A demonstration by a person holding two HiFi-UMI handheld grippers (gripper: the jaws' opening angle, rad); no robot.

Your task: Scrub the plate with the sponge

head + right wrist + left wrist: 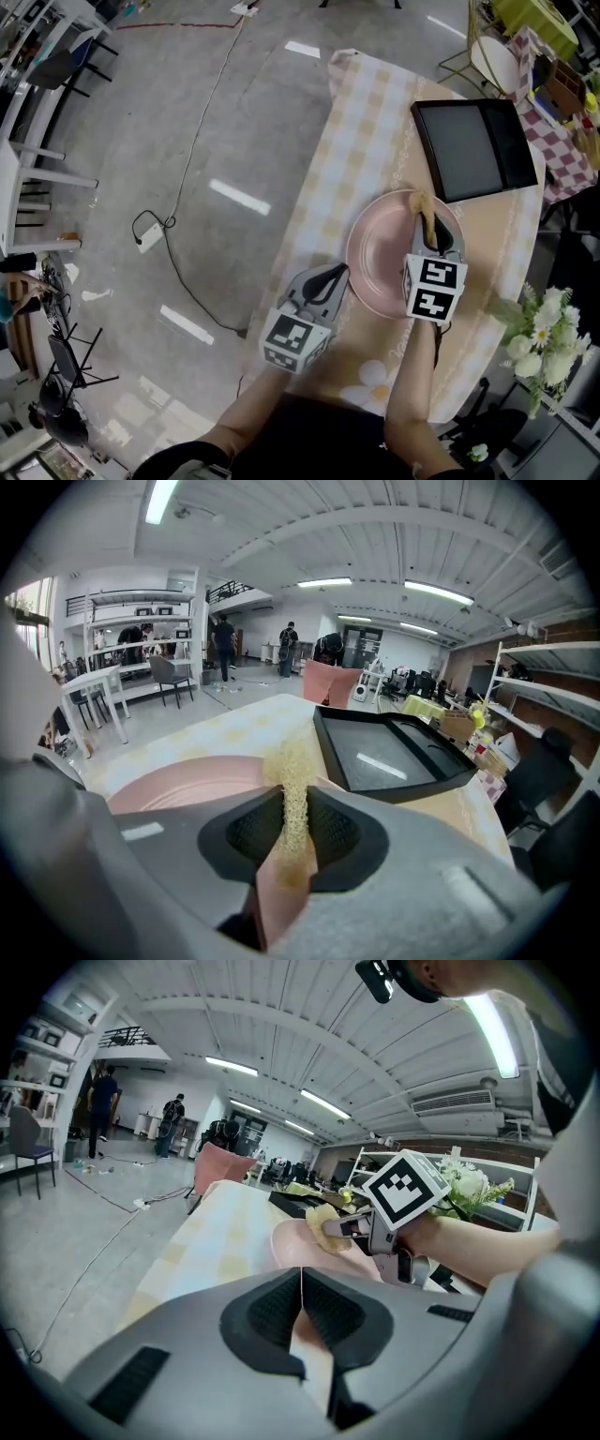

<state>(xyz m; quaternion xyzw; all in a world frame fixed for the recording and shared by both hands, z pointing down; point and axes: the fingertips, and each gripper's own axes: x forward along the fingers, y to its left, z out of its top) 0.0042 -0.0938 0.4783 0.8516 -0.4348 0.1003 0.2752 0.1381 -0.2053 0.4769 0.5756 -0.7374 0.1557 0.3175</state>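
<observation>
Left of the plate (380, 248) the surface (337, 159) lies bare. The black tray (469, 141) blocks the far side, just beside the rim; flowers (544, 323) crowd the right edge.

Bright overhead light, fisheye-warped edges

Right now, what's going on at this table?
A person is working with two handheld grippers at a table covered by a checked cloth. The right gripper is clamped on a yellow sponge and holds it against the far-right rim of the pink plate. The left gripper is shut at the plate's near-left rim, apparently pinching it to steady it. A black tray lies just beyond the plate, untouched.
</observation>
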